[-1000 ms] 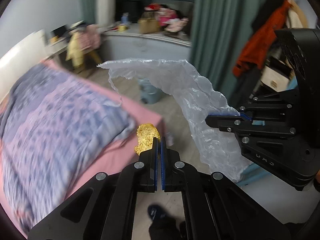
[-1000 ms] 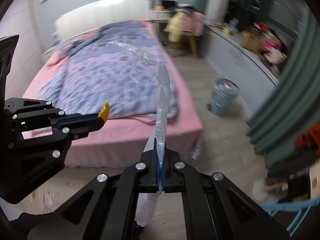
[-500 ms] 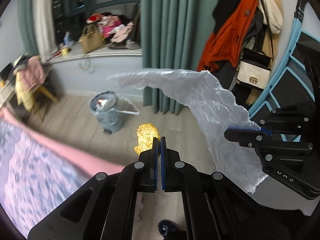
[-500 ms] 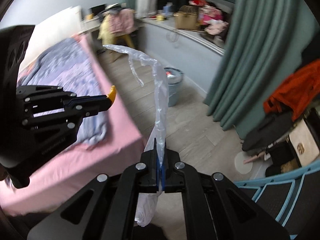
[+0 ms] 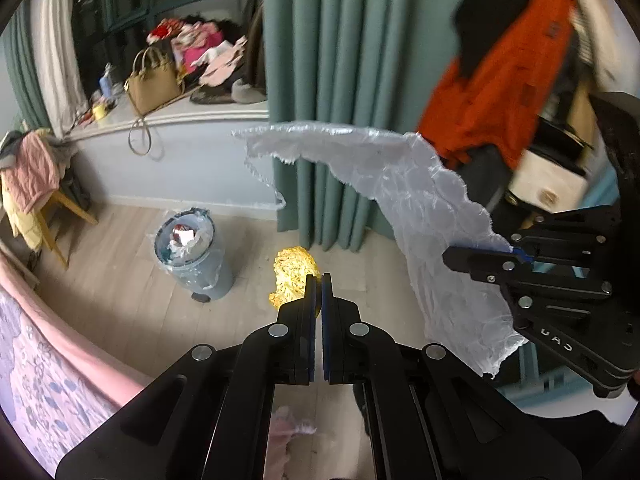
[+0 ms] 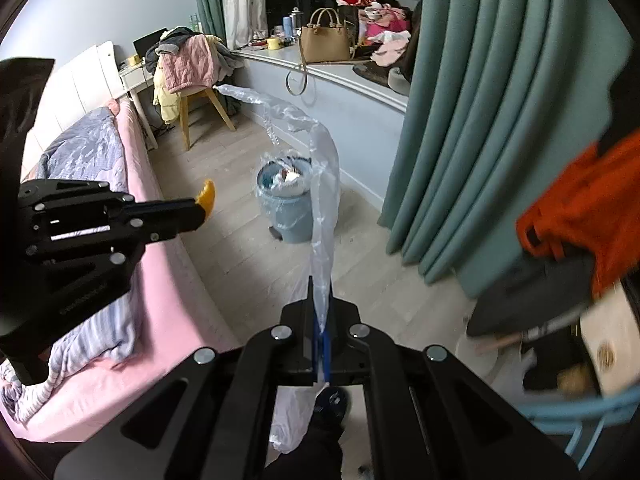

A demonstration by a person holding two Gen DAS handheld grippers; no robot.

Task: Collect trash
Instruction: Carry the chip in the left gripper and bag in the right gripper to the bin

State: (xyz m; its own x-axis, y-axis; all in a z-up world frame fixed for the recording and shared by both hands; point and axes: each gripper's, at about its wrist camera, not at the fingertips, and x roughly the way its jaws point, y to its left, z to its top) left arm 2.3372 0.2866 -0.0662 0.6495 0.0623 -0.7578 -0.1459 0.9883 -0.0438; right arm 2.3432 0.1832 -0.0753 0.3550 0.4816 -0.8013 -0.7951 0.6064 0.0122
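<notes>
In the left wrist view, the left gripper (image 5: 318, 280) is clamped on a crumpled yellow wrapper (image 5: 294, 276) that sticks up from its closed tips. To the right, the right gripper (image 5: 452, 258) pinches a sheet of bubble wrap (image 5: 420, 208), which arches up and leftward in front of the teal curtain (image 5: 320, 60). Below lies a pale wood floor (image 5: 120, 300), where a lined trash bin (image 5: 192, 256) stands well apart from both tools, already holding rubbish. A tan handbag (image 5: 154, 82) sits on the window ledge (image 5: 192, 114), and an orange jacket (image 5: 492, 92) hangs at right.

In the right wrist view, the bubble wrap (image 6: 320, 216) rises edge-on from the closed fingers, overlapping the bin (image 6: 290, 208). The pink bed (image 6: 168, 288) lies at left, with a clothes-draped chair (image 6: 192, 76) beyond it.
</notes>
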